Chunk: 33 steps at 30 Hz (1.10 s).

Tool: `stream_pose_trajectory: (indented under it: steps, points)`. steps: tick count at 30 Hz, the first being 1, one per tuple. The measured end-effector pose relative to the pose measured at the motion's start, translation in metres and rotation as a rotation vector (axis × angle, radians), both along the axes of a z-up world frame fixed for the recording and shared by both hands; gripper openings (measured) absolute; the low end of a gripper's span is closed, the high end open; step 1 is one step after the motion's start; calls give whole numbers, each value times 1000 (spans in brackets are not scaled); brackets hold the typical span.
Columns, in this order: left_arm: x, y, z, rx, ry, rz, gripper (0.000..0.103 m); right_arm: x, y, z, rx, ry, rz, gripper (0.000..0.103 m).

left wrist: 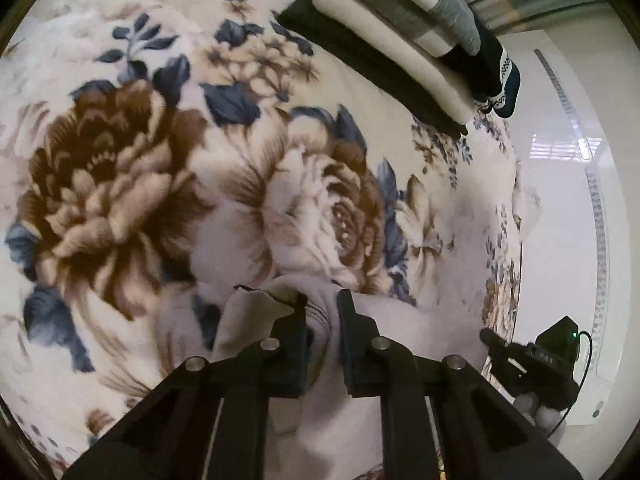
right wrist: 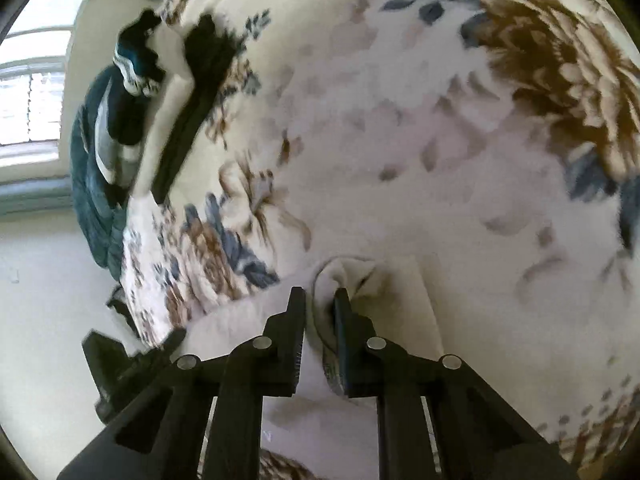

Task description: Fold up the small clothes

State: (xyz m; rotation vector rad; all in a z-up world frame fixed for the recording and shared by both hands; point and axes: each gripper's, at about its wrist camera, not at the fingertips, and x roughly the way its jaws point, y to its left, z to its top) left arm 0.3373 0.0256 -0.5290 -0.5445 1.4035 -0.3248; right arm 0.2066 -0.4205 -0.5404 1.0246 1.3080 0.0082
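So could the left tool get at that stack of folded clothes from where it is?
Probably not yet: the left tool is shut on the white garment, and the stack of folded clothes lies far across the floral blanket.

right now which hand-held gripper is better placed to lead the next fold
Neither clearly: the left hand-held gripper and the right hand-held gripper each already pinch the white garment, so probably both together.

White garment [right wrist: 360, 280] in right gripper [right wrist: 320, 300]

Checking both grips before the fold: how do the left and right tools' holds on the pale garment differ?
The left tool pinches a flat, stitched edge of the pale cloth garment; the right tool pinches a bunched, rounded fold. Both are shut on it above the floral fleece blanket.
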Motion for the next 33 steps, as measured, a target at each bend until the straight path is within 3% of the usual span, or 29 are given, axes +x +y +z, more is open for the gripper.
stream_pose_trajectory:
  steps: [4, 7, 9, 12, 13, 14, 19, 21, 22, 23, 25, 26, 28, 31, 33]
  points:
    - [-2, 13, -28, -21, 32, 20, 11, 0, -16, -13, -33, 13, -51, 8]
    - [2, 19, -42, -94, 83, 43, 19, 8, -15, -26, -48, 54, -12, 9]
    - [4, 24, -33, -109, 97, 48, 34, 15, -14, -21, -55, 78, 2, 16]
    - [-8, 28, -2, -74, 39, 30, 44, 14, -12, 13, -143, 31, 32, 31]
    - [-16, 28, 6, -60, 35, 24, 52, 9, -10, 24, -164, 18, 43, 40]
    - [-23, 28, 10, -52, 35, 20, 52, 1, -7, 32, -176, 23, 49, 47]
    - [-63, 18, -6, -110, 164, 26, 52, -54, 1, 36, -117, 117, 6, 50]
    - [-72, 14, -13, -107, 176, 41, 50, -74, 3, 24, -48, 164, -44, 50]
    - [-77, 12, -15, -109, 167, 52, 36, -81, 4, 17, -15, 184, -66, 50]
    - [-80, 11, -16, -124, 150, 58, 3, -86, 6, 6, 30, 203, -89, 50]
    - [-84, 12, -14, -107, 140, 61, 4, -92, 11, -9, 103, 226, -122, 50]
    - [-86, 14, -8, -108, 114, 65, 4, -94, 12, -11, 119, 221, -140, 38]
    - [-87, 17, 5, -97, 71, 58, 4, -96, 15, -8, 108, 199, -157, 4]
    - [-89, 21, 18, -87, 35, 48, 4, -93, 19, 15, 39, 141, -104, 4]
    - [-91, 22, 10, -55, 45, 23, 4, -96, 20, 24, 5, 133, -66, 4]
